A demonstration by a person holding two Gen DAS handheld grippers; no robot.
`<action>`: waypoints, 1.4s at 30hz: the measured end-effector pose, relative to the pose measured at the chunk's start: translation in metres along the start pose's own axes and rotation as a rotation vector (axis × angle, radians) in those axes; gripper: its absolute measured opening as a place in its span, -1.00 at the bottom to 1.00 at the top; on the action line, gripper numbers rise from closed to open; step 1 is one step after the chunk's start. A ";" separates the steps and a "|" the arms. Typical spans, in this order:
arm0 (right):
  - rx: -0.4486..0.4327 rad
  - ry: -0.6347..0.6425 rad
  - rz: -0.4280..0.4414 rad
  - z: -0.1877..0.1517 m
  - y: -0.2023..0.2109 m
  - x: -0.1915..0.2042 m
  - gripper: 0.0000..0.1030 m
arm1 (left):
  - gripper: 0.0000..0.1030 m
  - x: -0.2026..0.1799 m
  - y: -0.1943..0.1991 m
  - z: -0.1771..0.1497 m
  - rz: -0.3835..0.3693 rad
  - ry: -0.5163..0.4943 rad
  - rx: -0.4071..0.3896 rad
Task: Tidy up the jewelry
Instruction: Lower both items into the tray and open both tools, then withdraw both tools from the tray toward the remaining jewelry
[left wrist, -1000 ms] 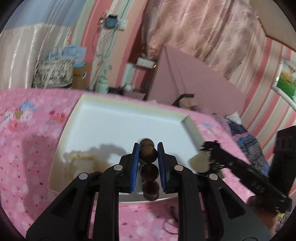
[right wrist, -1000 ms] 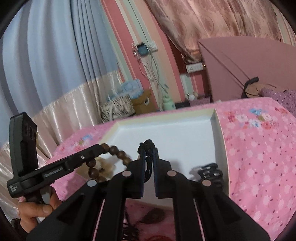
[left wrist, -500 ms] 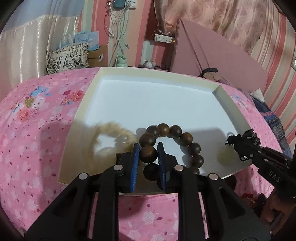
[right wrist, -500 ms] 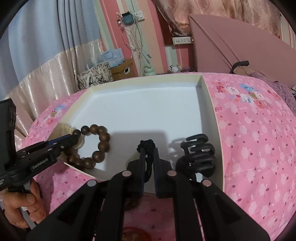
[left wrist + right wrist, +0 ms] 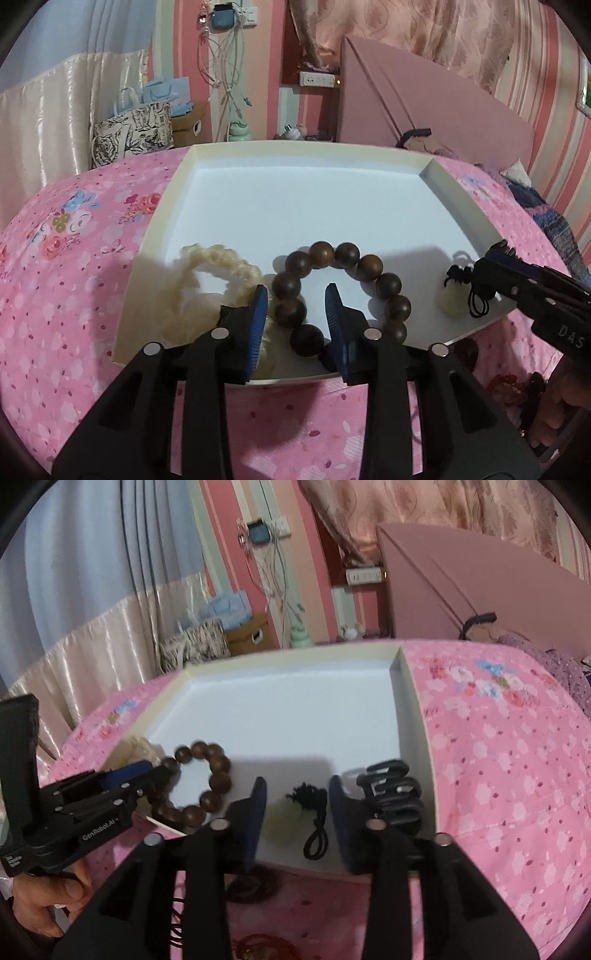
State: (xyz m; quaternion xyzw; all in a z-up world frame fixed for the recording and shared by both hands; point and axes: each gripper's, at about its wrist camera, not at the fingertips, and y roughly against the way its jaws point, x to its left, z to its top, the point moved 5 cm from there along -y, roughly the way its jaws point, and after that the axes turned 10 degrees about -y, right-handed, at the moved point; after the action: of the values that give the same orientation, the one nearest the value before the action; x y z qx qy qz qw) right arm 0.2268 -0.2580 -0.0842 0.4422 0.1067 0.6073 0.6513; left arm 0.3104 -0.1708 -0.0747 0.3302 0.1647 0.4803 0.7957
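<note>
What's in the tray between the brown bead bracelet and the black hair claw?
A pale green pendant on a black cord, shown in the right wrist view.

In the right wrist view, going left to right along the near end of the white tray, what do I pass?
Cream braided loop → wooden bead bracelet → pale green pendant on a black cord → black claw hair clip, all lying in the white tray.

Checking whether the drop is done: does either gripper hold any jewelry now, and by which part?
Nothing is held. The left gripper is opening around the brown wooden bead bracelet; the right gripper is opening around the pale green pendant's black cord. Both lie in the white tray.
</note>
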 end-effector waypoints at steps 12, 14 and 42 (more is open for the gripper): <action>-0.196 -0.053 0.044 0.028 0.053 -0.005 -0.28 | -0.04 0.028 0.061 0.015 0.051 0.062 -0.167; -0.216 -0.061 0.036 0.031 0.060 -0.009 -0.28 | -0.04 0.033 0.067 0.014 0.052 0.075 -0.170; 0.032 -0.030 -0.012 0.020 0.054 -0.062 -0.28 | -0.75 -0.090 0.048 -0.055 -0.069 -0.157 0.061</action>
State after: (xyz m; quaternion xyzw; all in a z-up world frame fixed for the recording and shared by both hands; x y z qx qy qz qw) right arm 0.1879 -0.3283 -0.0592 0.4611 0.1090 0.5950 0.6492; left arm 0.2033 -0.2137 -0.0865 0.3851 0.1278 0.4200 0.8118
